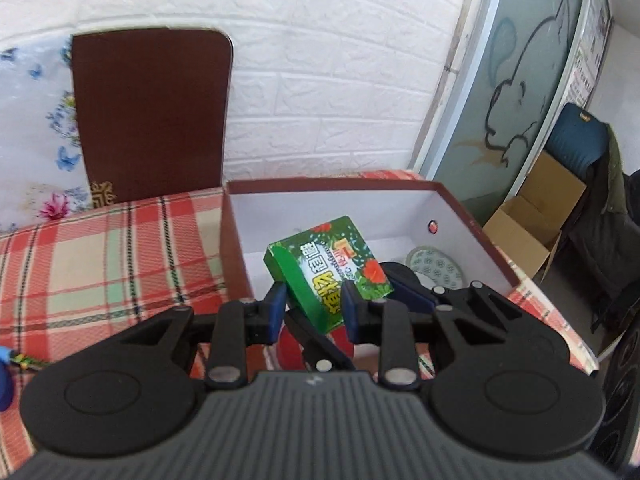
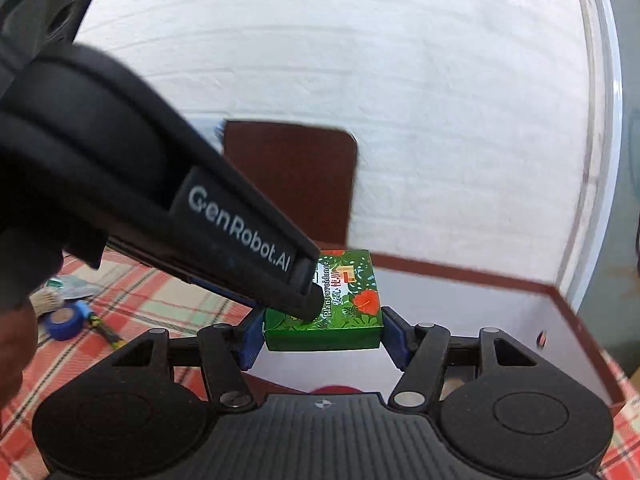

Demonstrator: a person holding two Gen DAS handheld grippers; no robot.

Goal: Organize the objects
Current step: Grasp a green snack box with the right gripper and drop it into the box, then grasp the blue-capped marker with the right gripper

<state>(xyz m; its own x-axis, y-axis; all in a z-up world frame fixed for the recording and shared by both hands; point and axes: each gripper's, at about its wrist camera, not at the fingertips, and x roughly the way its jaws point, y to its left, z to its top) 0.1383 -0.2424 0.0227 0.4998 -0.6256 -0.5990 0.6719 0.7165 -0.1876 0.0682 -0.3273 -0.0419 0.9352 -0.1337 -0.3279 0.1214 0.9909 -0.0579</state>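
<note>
A small green box [image 1: 328, 276] printed with red flowers hangs over the open shoe box [image 1: 400, 196], which has a brown rim and white inside. My left gripper [image 1: 314, 312] is shut on the green box's thin lower corner, which sits tilted between its blue pads. My right gripper [image 2: 322, 340] is shut across the width of the same green box [image 2: 344, 312], blue pads on both ends. In the right wrist view the left gripper's black body [image 2: 240, 240] crosses from the upper left, its tip on the box top.
The shoe box stands on a table with a red plaid cloth [image 1: 100, 264]. A round patterned disc [image 1: 434, 268] lies inside it. A brown chair back [image 1: 152, 112] stands behind. A blue tape roll [image 2: 64, 320] lies at left. A cardboard carton [image 1: 532, 224] sits on the floor at right.
</note>
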